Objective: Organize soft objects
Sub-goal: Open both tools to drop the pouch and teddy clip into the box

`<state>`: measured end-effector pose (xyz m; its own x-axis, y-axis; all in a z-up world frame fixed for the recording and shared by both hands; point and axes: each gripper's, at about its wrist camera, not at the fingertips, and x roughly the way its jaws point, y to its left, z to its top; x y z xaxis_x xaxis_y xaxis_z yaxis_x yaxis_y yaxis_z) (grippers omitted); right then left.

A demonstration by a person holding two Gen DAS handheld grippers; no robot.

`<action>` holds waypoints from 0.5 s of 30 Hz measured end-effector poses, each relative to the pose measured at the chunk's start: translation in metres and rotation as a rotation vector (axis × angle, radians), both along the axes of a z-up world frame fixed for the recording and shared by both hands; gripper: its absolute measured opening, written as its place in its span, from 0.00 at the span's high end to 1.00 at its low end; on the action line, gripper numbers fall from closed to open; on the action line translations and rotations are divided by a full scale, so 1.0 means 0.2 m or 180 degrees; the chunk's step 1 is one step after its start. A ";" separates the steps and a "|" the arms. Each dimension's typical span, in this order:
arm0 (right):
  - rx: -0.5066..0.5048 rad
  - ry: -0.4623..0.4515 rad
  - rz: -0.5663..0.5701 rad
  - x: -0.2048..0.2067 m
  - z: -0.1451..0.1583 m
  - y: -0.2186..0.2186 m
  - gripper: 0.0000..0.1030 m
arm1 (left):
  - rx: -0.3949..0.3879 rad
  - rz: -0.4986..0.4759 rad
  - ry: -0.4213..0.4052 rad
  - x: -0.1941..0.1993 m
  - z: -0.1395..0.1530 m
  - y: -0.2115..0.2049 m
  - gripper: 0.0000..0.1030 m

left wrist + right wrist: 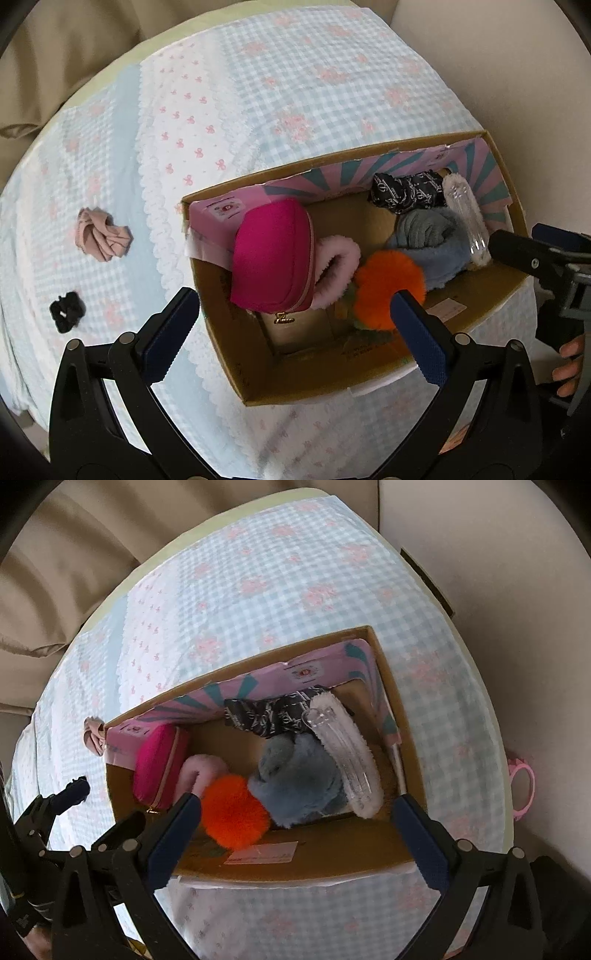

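A cardboard box (306,380) on the checked cloth holds a magenta pouch (271,254), a pink fluffy piece (338,269), an orange pompom (388,284), a blue-grey fluffy piece (432,251), a black printed cloth (406,194) and a white fluffy clip (467,218). A crumpled pink cloth (101,234) and a black scrunchie (66,310) lie on the cloth to the left of the box. My left gripper (291,339) is open and empty above the box's near left corner. My right gripper (295,827) is open and empty above the box's near wall (314,864), over the orange pompom (234,812).
The table stands against beige cushions (74,48). A pink ring-shaped object (522,786) lies at the table's right edge. The right gripper's body (546,266) shows at the right of the left wrist view, and the left gripper's body (55,812) at the left of the right wrist view.
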<state>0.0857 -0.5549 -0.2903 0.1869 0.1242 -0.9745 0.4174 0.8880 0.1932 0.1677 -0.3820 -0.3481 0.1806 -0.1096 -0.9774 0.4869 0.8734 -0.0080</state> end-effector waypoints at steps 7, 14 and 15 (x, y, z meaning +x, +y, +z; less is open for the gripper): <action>-0.0046 -0.0085 0.0056 -0.03 0.08 0.04 0.00 | -0.0095 0.0111 -0.0069 -0.03 0.08 0.06 0.00; -0.0123 -0.0286 0.0139 -0.07 0.28 0.11 0.00 | -0.0344 0.0268 -0.0256 -0.11 0.27 0.15 0.00; -0.0158 -0.0326 0.0154 -0.07 0.32 0.12 0.00 | -0.0367 0.0278 -0.0283 -0.12 0.30 0.16 0.00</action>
